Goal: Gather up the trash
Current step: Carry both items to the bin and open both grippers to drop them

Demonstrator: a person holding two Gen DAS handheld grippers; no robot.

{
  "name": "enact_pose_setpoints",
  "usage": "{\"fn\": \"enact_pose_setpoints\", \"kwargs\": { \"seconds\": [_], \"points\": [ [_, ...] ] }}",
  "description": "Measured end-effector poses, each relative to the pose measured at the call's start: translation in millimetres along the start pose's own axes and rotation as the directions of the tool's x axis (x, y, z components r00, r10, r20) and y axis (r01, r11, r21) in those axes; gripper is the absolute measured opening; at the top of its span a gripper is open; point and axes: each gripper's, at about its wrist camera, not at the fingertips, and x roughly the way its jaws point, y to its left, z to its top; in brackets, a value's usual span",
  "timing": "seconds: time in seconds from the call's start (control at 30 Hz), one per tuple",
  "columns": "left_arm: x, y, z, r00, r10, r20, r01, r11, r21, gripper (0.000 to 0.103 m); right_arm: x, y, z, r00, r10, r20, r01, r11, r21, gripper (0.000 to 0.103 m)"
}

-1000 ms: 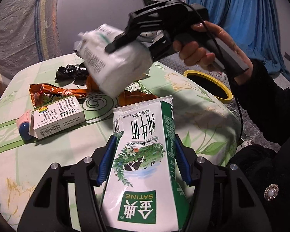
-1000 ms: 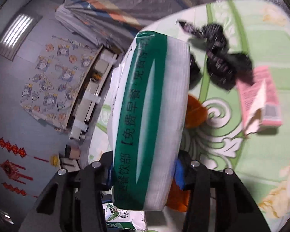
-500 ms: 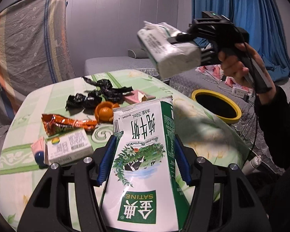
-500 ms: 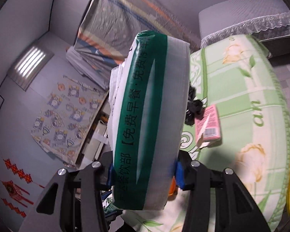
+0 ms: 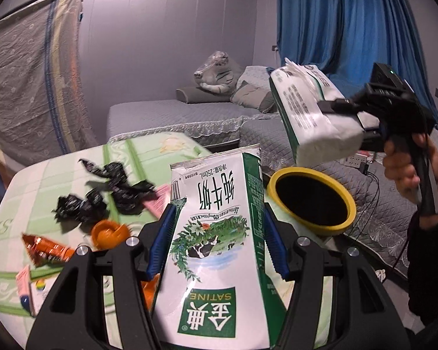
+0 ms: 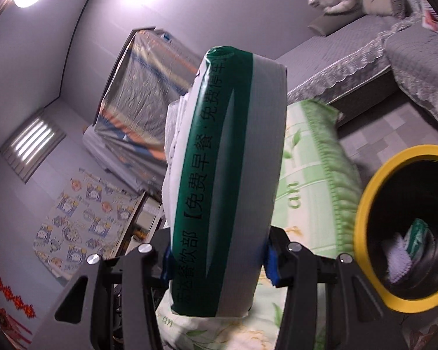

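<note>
My left gripper is shut on a white and green milk carton, held above the table's near edge. My right gripper is shut on a white and green tissue pack; in the left wrist view the pack hangs in the air above and just behind the yellow-rimmed black trash bin. In the right wrist view the bin is at the right, with some trash inside.
On the green flowered table lie black wrappers, an orange cup, an orange wrapper, a pink box and a small box. A grey bed stands behind.
The right gripper has carried the tissue pack from over the table to the right, to above the bin. The left gripper has lifted and tilted with the carton still held.
</note>
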Motion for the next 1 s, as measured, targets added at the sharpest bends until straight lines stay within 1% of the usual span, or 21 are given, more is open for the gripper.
{"fn": "enact_pose_setpoints", "kwargs": {
  "seconds": [0.07, 0.23, 0.33, 0.47, 0.53, 0.6, 0.67, 0.73, 0.87, 1.0],
  "points": [
    [13.9, -15.1, 12.1, 1.0, -0.001, 0.001, 0.001, 1.0, 0.028, 0.055, -16.4, -8.5, -1.1, 0.999, -0.026, 0.037, 0.025, 1.0, 0.01, 0.044],
    [42.9, -47.6, 32.2, 0.999, -0.045, -0.012, 0.046, 0.998, 0.052, 0.055, -55.1, -33.4, -5.0, 0.988, -0.092, 0.127, 0.087, 0.995, 0.047, 0.044],
    [60.8, -68.5, 40.3, 0.998, -0.061, -0.019, 0.062, 0.995, 0.074, 0.055, -78.2, -48.4, -9.4, 0.97, -0.157, 0.185, 0.147, 0.987, 0.066, 0.044],
    [83.7, -91.5, 50.5, 0.995, -0.096, -0.027, 0.098, 0.992, 0.083, 0.055, -96.8, -66.4, -14.7, 0.949, -0.219, 0.228, 0.204, 0.975, 0.086, 0.044],
    [95.0, -99.2, 54.8, 0.993, -0.111, -0.036, 0.113, 0.991, 0.077, 0.055, -103.5, -75.7, -18.4, 0.931, -0.27, 0.247, 0.253, 0.962, 0.1, 0.045],
    [108.6, -110.3, 58.2, 0.99, -0.131, -0.05, 0.134, 0.988, 0.073, 0.055, -106.8, -83.6, -23.2, 0.918, -0.306, 0.254, 0.289, 0.952, 0.103, 0.045],
    [116.6, -119.8, 59.2, 0.99, -0.134, -0.048, 0.138, 0.987, 0.085, 0.055, -109.1, -92.3, -26.5, 0.896, -0.357, 0.264, 0.339, 0.934, 0.115, 0.045],
    [126.5, -130.9, 60.0, 0.988, -0.144, -0.053, 0.149, 0.984, 0.095, 0.055, -108.6, -100.3, -28.1, 0.885, -0.383, 0.264, 0.363, 0.924, 0.124, 0.045],
    [145.7, -144.2, 60.2, 0.985, -0.155, -0.074, 0.162, 0.982, 0.096, 0.055, -103.8, -123.2, -31.6, 0.882, -0.405, 0.24, 0.375, 0.913, 0.159, 0.045],
    [164.5, -152.0, 57.0, 0.983, -0.156, -0.098, 0.164, 0.983, 0.086, 0.055, -96.7, -139.4, -33.6, 0.872, -0.441, 0.212, 0.409, 0.895, 0.178, 0.045]
  ]
}}
